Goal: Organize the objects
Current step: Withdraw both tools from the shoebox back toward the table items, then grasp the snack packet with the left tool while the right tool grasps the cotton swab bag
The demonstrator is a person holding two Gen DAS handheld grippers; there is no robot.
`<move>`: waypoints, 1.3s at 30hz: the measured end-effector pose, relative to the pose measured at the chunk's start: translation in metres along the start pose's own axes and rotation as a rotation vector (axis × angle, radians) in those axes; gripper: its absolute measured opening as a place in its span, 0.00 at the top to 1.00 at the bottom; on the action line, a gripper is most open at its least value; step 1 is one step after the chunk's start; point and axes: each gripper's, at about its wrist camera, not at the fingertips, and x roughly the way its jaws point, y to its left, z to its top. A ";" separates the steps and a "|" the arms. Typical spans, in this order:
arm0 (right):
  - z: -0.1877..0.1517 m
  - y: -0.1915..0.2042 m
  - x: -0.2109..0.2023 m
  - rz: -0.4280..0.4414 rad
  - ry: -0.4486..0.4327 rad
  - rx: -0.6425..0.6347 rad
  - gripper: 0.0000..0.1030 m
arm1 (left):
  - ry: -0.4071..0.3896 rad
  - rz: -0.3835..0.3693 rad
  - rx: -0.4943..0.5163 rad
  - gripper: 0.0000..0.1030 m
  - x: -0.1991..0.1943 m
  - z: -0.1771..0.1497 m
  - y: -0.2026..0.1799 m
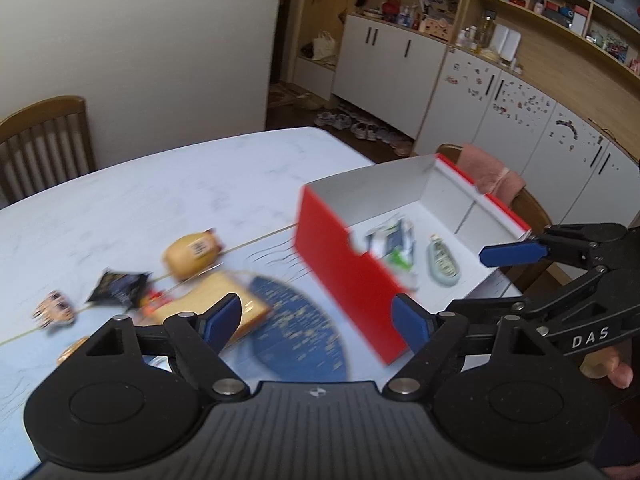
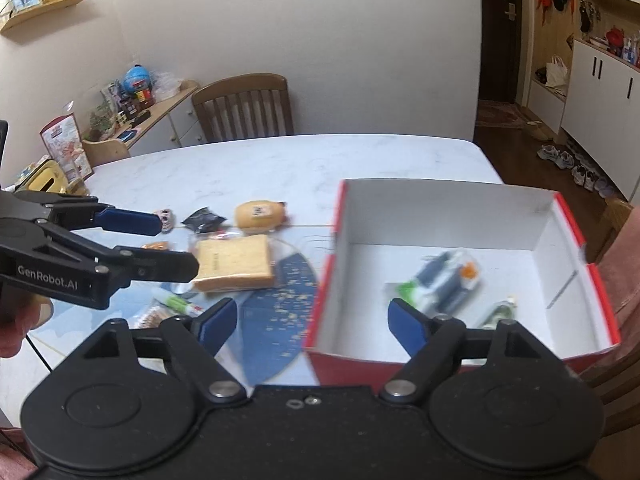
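A red box with a white inside (image 1: 340,264) (image 2: 440,208) stands on the table's right side. In it lie a blurred bundle of packets (image 1: 388,240) (image 2: 444,280) and a pale green packet (image 1: 444,264) (image 2: 500,314). Left of the box lie a slice of toast (image 2: 234,264) (image 1: 236,300), a yellow bun-shaped toy (image 2: 258,214) (image 1: 190,254), a black packet (image 2: 204,218) (image 1: 118,286), a small figure (image 2: 166,218) (image 1: 56,310) and a white tube (image 2: 180,304). My left gripper (image 1: 316,316) (image 2: 160,242) hangs open above the toast and the box's left wall. My right gripper (image 2: 312,318) (image 1: 470,280) hangs open over the box's near corner. Neither holds anything.
A round blue mat (image 2: 276,312) (image 1: 300,332) lies under the box's left edge. A wooden chair (image 2: 244,108) stands at the far side. Another chair with a pink cloth (image 1: 488,172) stands right of the box. A low cabinet with clutter (image 2: 136,112) is at far left.
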 end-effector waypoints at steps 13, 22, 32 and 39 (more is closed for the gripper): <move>-0.004 0.078 0.034 -0.002 0.009 -0.026 0.04 | -0.020 0.053 -0.017 0.01 -0.042 -0.057 0.083; -0.016 0.104 0.055 -0.011 0.033 -0.016 0.00 | -0.007 0.101 -0.041 0.01 -0.031 -0.089 0.121; -0.020 0.110 0.089 -0.039 0.070 -0.007 0.00 | -0.020 0.189 -0.013 0.01 -0.001 -0.091 0.171; -0.023 0.118 0.115 -0.022 0.118 0.018 0.00 | -0.004 0.228 -0.033 0.01 0.023 -0.090 0.201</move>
